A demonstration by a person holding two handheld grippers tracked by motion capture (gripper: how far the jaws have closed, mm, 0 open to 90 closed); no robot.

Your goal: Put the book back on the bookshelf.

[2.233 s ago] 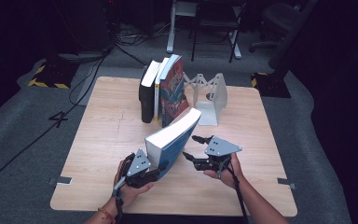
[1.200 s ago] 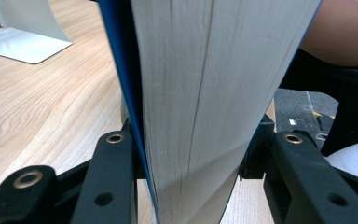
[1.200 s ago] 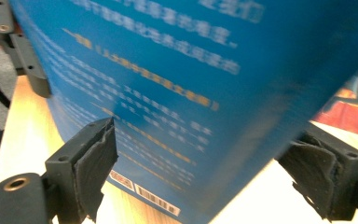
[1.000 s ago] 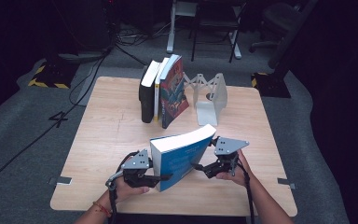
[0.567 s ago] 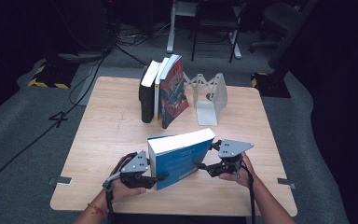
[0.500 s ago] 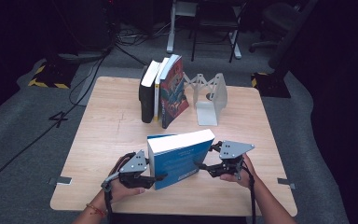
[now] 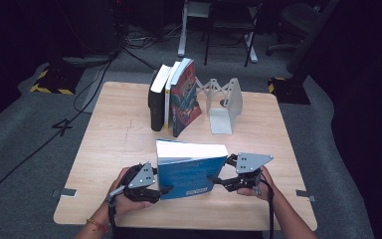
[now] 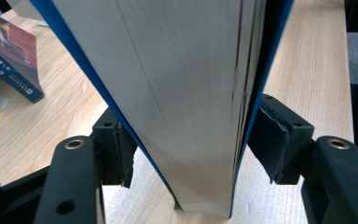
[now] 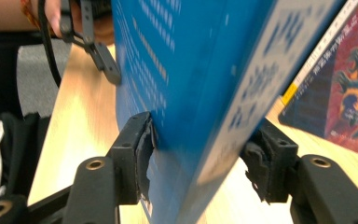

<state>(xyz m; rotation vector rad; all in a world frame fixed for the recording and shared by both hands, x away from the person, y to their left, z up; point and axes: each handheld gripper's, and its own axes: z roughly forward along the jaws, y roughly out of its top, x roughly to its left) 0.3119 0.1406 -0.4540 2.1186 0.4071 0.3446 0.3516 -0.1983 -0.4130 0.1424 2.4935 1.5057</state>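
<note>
While the left claw (image 7: 165, 189) is easing open around the page edge, its pads now slack, the blue book (image 7: 191, 168) is standing upright on the bench (image 7: 119, 144) between both claws. Opposite, the right claw (image 7: 212, 178) is closing onto the spine end, taking over the grip for shelving.

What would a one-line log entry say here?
blue book: upright on table | left gripper: jaws around it, just opening | right gripper: just closing on it

I log both tools as black. Left tool (image 7: 165, 189) and right tool (image 7: 213, 179) each carry a grey three-cornered plate with dark screws. Brass-ringed holes sit in the jaw arms; pads look worn, ragged. Black cables trail. Beaded band on left wrist.
</note>
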